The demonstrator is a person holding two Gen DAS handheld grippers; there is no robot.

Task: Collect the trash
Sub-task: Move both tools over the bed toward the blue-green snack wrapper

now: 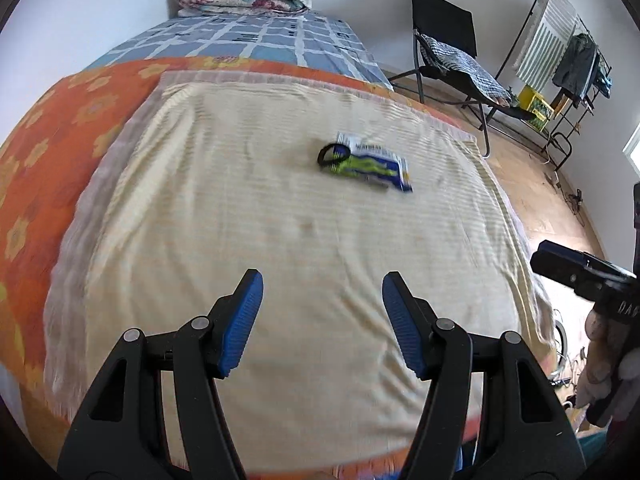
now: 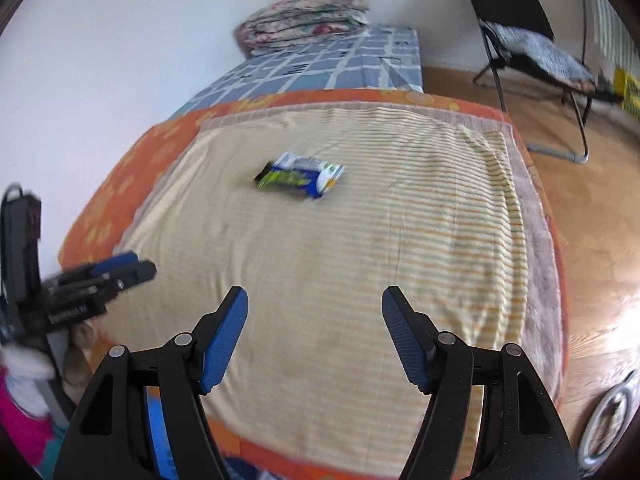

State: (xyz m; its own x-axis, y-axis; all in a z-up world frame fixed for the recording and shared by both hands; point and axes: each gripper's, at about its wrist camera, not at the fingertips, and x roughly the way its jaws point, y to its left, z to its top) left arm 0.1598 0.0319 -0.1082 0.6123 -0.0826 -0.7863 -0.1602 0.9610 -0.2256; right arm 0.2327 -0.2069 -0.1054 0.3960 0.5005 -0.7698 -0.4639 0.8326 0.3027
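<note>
Snack wrapper on the bed, both tongs spread and empty

The snack wrapper (image 1: 370,164) lay on the striped blanket (image 1: 280,240), well ahead at 12 o'clock of the left gripper (image 1: 322,300) and at 11 o'clock of the right gripper (image 2: 314,312).

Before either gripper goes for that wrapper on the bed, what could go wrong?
1. A black ring lies against the snack wrapper; a pinch at that end might collect it as trash too.
2. The wrapper lies flat on the loose striped blanket, so the closing fingers may bunch cloth.
3. The left gripper and right gripper, both open, are near each other and could collide.
</note>
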